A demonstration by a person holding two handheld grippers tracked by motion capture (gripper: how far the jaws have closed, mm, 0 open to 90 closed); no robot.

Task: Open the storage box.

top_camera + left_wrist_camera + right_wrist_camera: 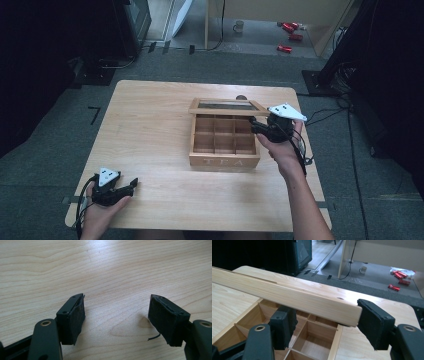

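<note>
One tea box (224,161) sits right of centre on the worktop (150,150), its glass-paned lid (227,106) raised at the back. My right tool (322,320) is at the box's right rear corner, jaws half open astride the lid's free end; the far pad (375,322) touches the end grain, the near one stands off. The lid's long axis runs leftward from that tool. My left tool (116,320) hovers over bare wood, well left of the box, open and empty.
</note>
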